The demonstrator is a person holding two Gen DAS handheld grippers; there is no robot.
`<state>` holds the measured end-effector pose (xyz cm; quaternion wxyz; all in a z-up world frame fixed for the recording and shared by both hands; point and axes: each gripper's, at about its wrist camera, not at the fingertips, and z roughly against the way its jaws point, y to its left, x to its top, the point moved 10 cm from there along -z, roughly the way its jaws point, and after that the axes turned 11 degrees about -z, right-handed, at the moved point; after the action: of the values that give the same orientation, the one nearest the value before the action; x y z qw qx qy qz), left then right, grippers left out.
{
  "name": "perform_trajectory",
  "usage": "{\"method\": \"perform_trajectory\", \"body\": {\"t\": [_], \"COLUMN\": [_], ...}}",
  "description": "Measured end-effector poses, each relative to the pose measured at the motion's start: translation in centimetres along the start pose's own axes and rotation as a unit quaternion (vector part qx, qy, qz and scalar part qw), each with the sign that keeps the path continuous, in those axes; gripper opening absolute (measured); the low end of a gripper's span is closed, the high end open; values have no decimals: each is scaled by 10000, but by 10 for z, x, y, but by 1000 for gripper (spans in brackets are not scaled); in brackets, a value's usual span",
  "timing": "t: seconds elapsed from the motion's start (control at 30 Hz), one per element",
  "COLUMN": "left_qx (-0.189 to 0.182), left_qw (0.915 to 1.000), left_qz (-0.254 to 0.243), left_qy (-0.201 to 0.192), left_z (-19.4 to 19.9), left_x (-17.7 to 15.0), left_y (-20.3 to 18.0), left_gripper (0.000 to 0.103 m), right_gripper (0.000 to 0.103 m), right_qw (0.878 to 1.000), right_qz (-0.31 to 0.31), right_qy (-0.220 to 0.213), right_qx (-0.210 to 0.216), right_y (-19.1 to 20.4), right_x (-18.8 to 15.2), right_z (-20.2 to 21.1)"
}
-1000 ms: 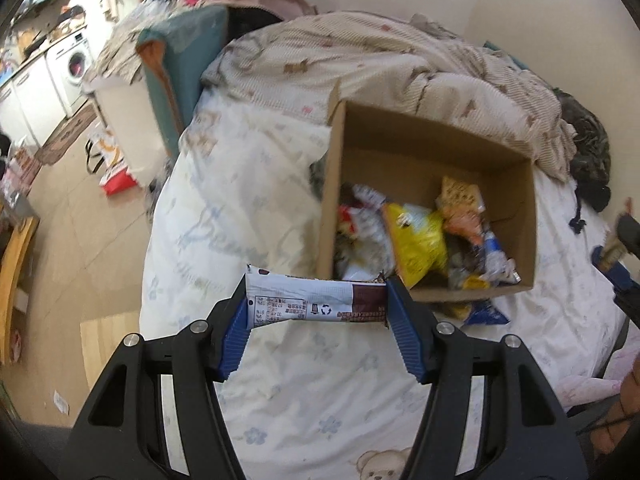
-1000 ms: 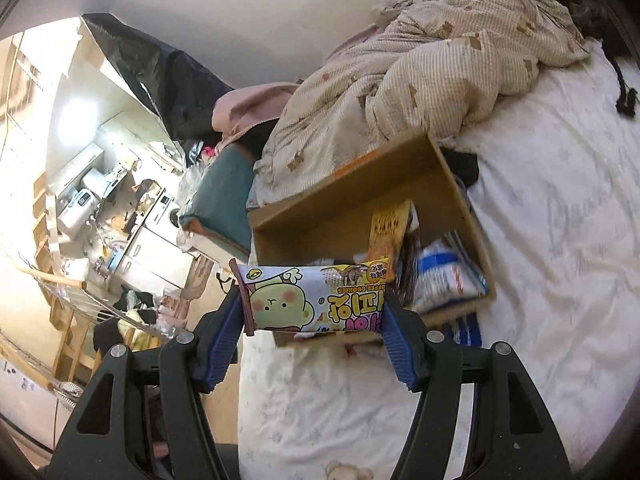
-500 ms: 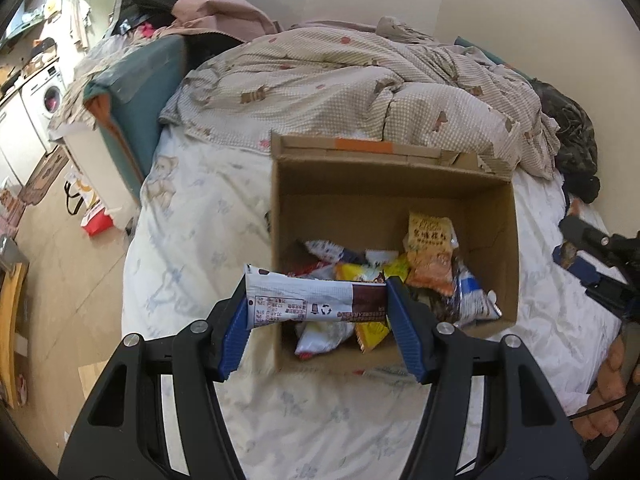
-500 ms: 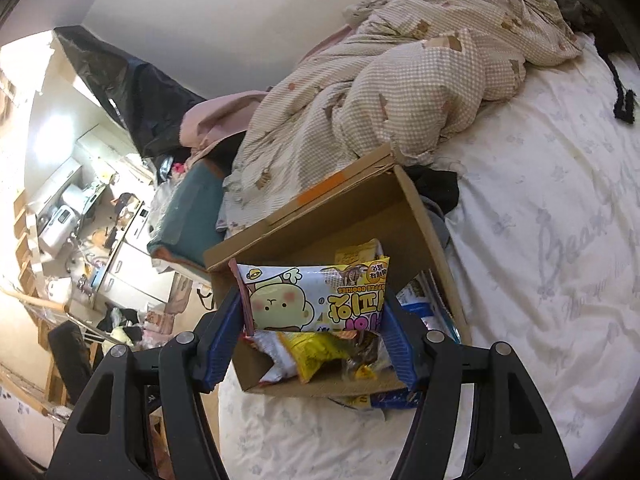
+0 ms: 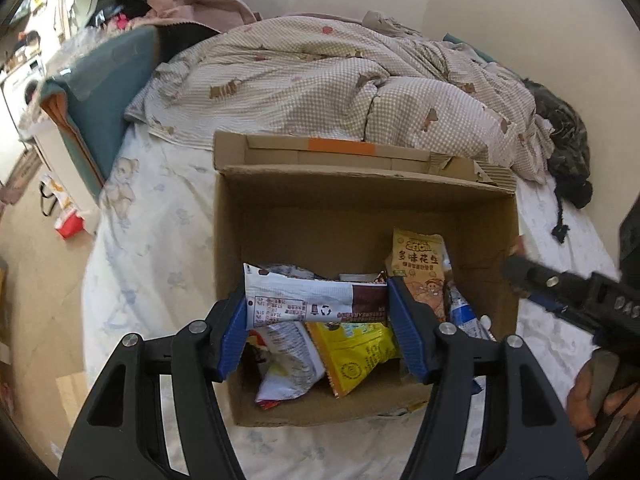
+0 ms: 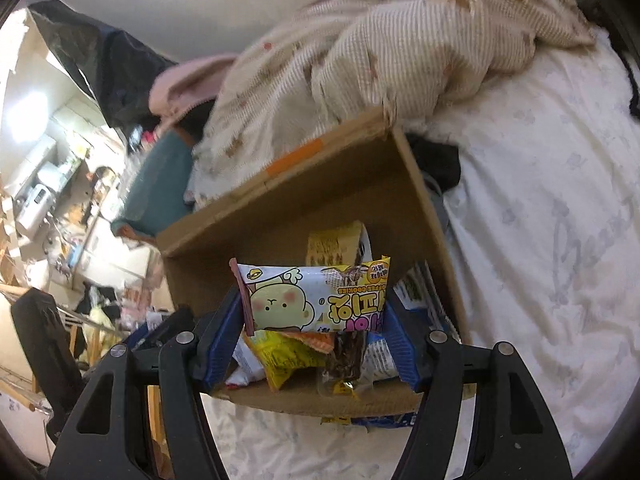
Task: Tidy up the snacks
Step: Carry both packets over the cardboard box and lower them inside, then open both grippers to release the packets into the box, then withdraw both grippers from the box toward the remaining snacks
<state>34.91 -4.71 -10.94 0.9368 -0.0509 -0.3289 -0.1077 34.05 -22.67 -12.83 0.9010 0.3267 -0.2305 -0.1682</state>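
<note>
White-brown bar [image 5: 316,303] crosswise between jaws; cookie packet [image 6: 316,299] likewise.

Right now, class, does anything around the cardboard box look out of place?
Yes: a blue snack packet lies on the bedsheet, half under the brown cardboard box's near wall, outside with the other snacks inside.

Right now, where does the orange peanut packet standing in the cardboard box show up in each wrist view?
Left wrist view: the orange peanut packet stands right of centre, against the box's far wall, beside the left gripper's right finger.
Right wrist view: its top pokes up at centre, behind the cartoon cookie packet.
Shared landmark: the orange tape strip on the cardboard box's far flap.
</note>
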Motion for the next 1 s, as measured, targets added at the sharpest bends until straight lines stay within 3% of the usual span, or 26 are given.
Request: {"method": "perform_trajectory", "body": {"t": [0.17, 0.3, 0.33, 0.43, 0.53, 1.0], "left_qx": [50, 130, 153, 385, 386, 267], "left_qw": [10000, 9998, 9997, 9991, 9992, 9996], "left_qz": [-3, 104, 141, 163, 124, -106], "left_qy": [-18, -95, -115, -56, -23, -28], "left_z": [-10, -13, -13, -12, -11, -9], "left_x": [0, 5, 6, 7, 6, -5], "left_y": [3, 13, 15, 22, 22, 6], "left_gripper": [62, 62, 64, 84, 90, 91], "right_gripper": [70, 72, 79, 94, 94, 94], "right_qw": [9998, 9998, 9998, 9992, 9993, 9997], "right_qz": [78, 130, 132, 84, 71, 135], "right_qy": [108, -47, -106, -351, -305, -151], "right_qx": [-124, -131, -131, -181, -194, -157], "right_y": [-1, 3, 3, 2, 2, 6], "right_x": [-1, 5, 7, 14, 13, 8], "right_z": [-12, -12, -11, -5, -4, -5]}}
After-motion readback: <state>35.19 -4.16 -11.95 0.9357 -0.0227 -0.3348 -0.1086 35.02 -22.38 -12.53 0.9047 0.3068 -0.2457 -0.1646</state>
